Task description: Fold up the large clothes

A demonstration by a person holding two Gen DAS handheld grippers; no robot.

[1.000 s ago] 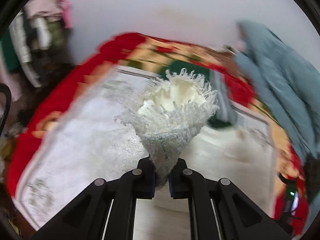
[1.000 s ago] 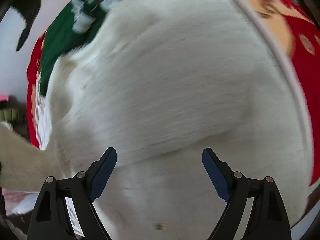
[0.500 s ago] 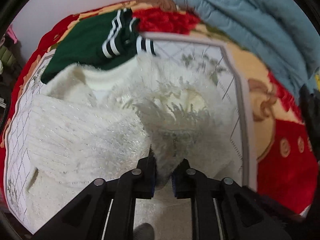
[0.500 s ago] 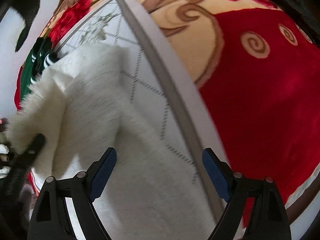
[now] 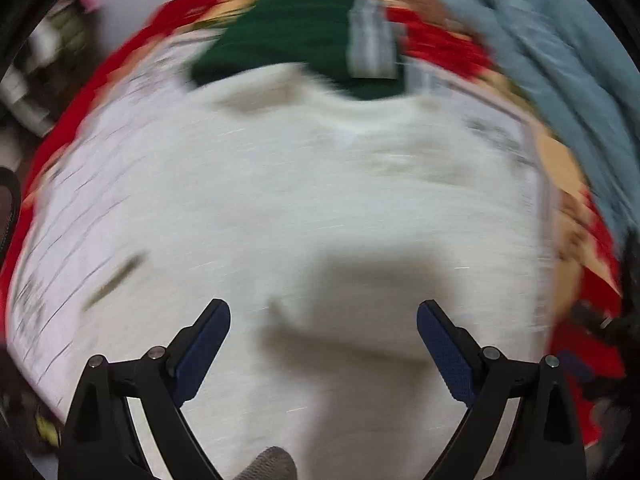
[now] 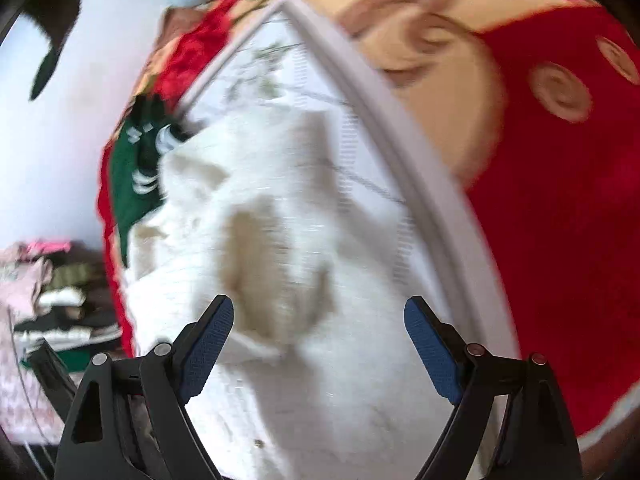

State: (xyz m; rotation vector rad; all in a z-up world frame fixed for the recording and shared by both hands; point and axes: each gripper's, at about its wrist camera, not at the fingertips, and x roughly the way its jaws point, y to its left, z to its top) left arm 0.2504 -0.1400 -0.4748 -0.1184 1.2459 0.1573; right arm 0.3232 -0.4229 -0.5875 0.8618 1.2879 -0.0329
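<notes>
A large white fuzzy sweater [image 5: 312, 208] lies spread on a white quilted mat [image 5: 72, 216] over a red patterned blanket. It also shows in the right wrist view [image 6: 288, 248], with folds and shadowed creases. My left gripper [image 5: 323, 320] is open and empty just above the sweater's near part. My right gripper [image 6: 319, 316] is open and empty above the sweater's near right part. Both views are blurred by motion.
A dark green garment with white stripes [image 5: 296, 36] lies beyond the sweater, also in the right wrist view [image 6: 136, 168]. A light blue garment [image 5: 560, 64] lies at the far right. The mat's grey border [image 6: 400, 128] and red blanket [image 6: 560, 220] lie right. Piled clothes [image 6: 48, 280] sit left.
My left gripper has let go of the bunched sweater edge and opened; the sweater now lies flat. My right gripper stayed open and swung back over the sweater.
</notes>
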